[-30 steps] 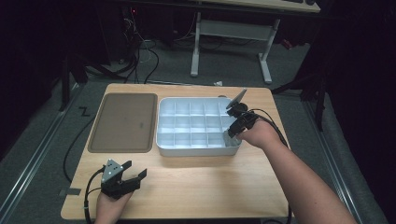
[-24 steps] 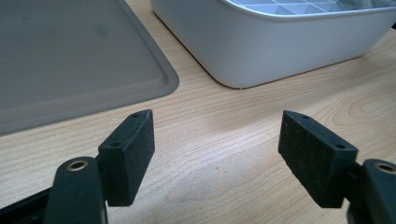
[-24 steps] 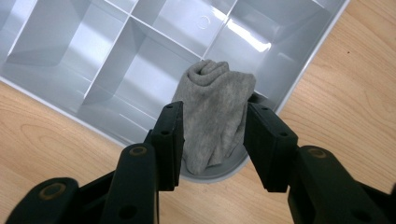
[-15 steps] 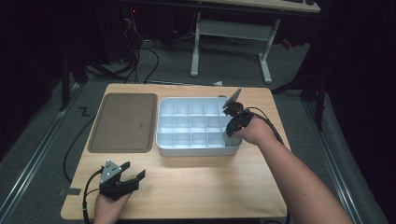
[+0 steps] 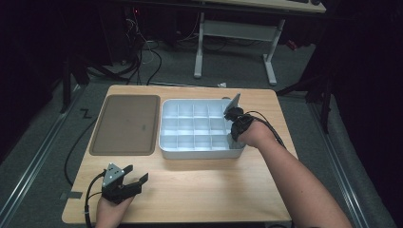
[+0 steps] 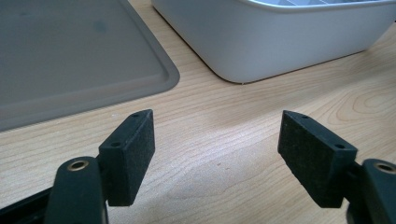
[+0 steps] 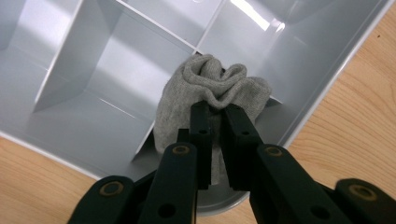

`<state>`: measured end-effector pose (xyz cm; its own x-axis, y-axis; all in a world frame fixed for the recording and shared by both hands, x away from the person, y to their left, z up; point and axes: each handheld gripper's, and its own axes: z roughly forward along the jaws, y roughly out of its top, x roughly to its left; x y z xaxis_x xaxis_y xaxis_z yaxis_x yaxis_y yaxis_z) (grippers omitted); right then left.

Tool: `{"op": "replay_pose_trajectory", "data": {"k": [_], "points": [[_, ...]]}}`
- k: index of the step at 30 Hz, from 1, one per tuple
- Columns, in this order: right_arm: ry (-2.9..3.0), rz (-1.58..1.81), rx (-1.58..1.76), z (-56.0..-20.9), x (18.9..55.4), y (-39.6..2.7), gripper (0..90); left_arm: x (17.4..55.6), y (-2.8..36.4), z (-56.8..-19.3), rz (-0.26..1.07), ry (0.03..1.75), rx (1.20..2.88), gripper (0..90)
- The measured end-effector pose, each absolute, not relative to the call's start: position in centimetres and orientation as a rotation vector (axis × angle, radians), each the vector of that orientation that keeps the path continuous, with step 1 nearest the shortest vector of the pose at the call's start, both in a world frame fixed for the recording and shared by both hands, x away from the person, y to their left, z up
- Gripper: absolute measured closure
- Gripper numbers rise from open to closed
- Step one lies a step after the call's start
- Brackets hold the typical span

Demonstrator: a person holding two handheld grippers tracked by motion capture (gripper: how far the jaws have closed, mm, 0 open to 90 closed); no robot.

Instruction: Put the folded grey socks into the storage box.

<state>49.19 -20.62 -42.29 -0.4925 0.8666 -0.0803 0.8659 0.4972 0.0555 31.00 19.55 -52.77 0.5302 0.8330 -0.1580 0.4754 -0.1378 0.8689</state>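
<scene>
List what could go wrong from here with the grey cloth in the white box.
1. The right tool, jaws just closed, pinches only a fold of the cloth; the fold could slip out when lifted.
2. The cloth sits in a corner cell against a divider; it may drag or snag there and shift the box.
3. The left tool rests open on the table, apart from the box, so nothing steadies it.
</scene>
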Motion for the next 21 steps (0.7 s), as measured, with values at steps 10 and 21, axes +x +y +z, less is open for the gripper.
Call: {"op": "replay_pose_trajectory", "data": {"k": [10, 21], "points": [[2.633, -0.055, 1.545, -43.0, 49.5, -20.3, 83.9, 31.0, 19.6, -52.7, 0.453, 1.09, 1.786, 28.1], [2.592, -0.007, 1.595, -41.8, 49.9, -20.0, 70.1, 31.0, 19.3, -52.9, 0.448, 1.081, 1.804, 28.2]]}}
